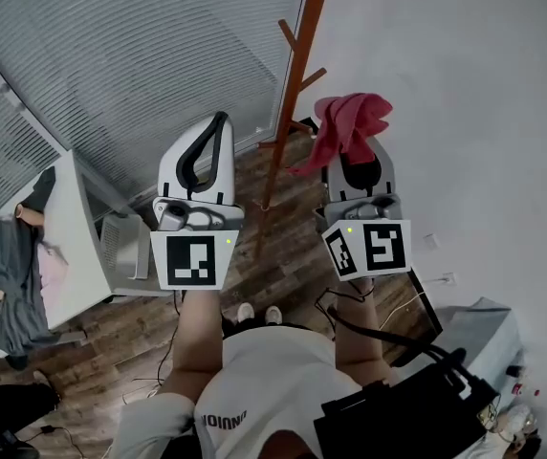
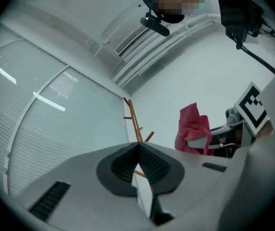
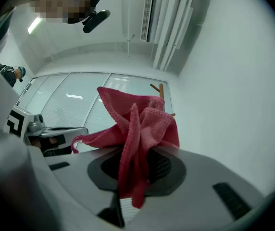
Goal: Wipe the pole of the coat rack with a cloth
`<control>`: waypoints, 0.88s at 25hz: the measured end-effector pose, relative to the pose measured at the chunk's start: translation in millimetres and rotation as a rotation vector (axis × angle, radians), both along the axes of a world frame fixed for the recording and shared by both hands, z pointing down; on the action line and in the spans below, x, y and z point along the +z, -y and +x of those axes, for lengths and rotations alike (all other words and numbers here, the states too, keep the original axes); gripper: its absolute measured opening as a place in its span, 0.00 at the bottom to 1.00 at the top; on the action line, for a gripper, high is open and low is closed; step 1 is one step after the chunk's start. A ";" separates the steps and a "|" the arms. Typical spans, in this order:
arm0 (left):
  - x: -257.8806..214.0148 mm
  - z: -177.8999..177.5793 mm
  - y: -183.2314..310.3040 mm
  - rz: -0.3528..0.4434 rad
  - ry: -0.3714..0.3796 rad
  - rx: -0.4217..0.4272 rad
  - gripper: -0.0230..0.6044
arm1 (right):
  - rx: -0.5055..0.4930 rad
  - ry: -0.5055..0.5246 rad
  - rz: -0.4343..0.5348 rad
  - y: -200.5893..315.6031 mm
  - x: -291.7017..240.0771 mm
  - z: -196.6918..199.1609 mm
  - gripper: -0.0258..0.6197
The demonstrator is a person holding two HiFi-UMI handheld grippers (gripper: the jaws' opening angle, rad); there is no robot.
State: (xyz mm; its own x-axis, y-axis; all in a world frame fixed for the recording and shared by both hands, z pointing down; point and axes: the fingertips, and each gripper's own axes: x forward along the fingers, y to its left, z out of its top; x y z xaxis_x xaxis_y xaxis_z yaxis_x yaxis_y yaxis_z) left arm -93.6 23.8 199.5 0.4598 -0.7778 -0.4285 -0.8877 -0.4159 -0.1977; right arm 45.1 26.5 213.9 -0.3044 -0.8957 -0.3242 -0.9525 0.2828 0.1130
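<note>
Right gripper: fingers clamped on pink cloth, bunch sticking out past tips. Left gripper: fingers pressed together, empty. Coat rack pole upright between grippers, just left of cloth, apart; right gripper nearer.

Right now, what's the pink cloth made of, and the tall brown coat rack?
The pink cloth looks like soft microfibre or terry fabric. Its surface is fuzzy, it has a stitched edge, and it flops in loose folds. The coat rack seems to be wood with a smooth reddish-brown finish, even in colour all over, though painted metal can't be ruled out.
</note>
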 end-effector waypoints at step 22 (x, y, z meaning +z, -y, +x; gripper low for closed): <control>19.6 37.6 52.5 -0.068 -0.001 0.036 0.03 | 0.015 -0.037 0.067 69.5 -14.4 34.0 0.17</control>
